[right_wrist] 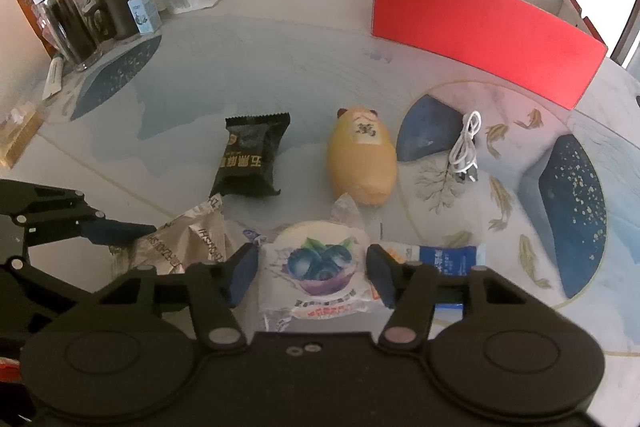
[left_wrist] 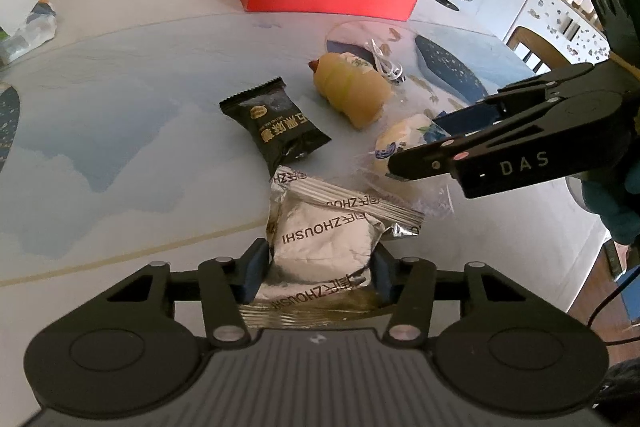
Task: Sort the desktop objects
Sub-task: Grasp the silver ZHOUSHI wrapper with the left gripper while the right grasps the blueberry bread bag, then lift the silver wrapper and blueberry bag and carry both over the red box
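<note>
A crumpled silver snack packet [left_wrist: 320,239] lies on the table, and my left gripper [left_wrist: 320,271] is shut on its near end, with a blue pad against each side. My right gripper [right_wrist: 312,271] is shut on a clear-wrapped blueberry bun [right_wrist: 320,267], with the wrapper's sides against both pads. The two packets lie side by side. In the left wrist view the right gripper [left_wrist: 416,143] reaches in from the right over the bun [left_wrist: 396,139]. Beyond them lie a black snack packet [right_wrist: 250,161] and a yellow hamster-shaped toy [right_wrist: 362,159].
A red box [right_wrist: 480,23] stands at the table's far side. A coiled white cable [right_wrist: 464,147] and a blue-and-white tube [right_wrist: 448,255] lie to the right. Jars and a kettle [right_wrist: 100,7] crowd the far left corner. Chairs stand behind the table.
</note>
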A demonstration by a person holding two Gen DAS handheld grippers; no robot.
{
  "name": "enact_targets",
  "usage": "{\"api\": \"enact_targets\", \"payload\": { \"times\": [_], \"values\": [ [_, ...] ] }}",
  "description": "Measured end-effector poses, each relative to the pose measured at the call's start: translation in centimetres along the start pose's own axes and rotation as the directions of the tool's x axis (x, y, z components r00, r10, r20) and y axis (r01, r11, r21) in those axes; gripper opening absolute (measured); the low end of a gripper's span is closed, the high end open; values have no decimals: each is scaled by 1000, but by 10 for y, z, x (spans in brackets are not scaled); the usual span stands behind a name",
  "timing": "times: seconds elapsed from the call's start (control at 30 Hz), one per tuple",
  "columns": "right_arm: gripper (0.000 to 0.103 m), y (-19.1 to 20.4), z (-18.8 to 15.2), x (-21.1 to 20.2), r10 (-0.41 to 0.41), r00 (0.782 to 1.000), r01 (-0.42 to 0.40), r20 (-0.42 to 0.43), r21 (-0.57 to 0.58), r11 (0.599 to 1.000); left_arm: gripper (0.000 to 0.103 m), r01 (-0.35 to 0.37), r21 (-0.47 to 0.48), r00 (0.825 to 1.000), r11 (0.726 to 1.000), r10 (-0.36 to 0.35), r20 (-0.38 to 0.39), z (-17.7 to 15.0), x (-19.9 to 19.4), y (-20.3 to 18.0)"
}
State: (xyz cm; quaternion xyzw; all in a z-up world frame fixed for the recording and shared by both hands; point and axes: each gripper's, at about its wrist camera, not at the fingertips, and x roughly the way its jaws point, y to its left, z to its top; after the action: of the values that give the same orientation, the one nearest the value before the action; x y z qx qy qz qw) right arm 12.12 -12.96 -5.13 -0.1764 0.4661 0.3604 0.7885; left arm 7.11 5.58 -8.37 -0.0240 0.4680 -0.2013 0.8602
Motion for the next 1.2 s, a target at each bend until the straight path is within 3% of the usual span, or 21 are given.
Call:
{"api": "enact_targets", "payload": {
  "times": [0.33, 1.2],
  "values": [
    [55, -12, 1, -15, 9, 1000, -10, 17, 55, 998, 45, 12, -12, 1000, 1000, -12, 23, 5, -13, -2],
    [55, -43, 9, -67, -6, 993, -5, 116, 100, 995, 44, -10, 45, 992, 999, 4, 123, 51, -42, -32]
  ]
}}
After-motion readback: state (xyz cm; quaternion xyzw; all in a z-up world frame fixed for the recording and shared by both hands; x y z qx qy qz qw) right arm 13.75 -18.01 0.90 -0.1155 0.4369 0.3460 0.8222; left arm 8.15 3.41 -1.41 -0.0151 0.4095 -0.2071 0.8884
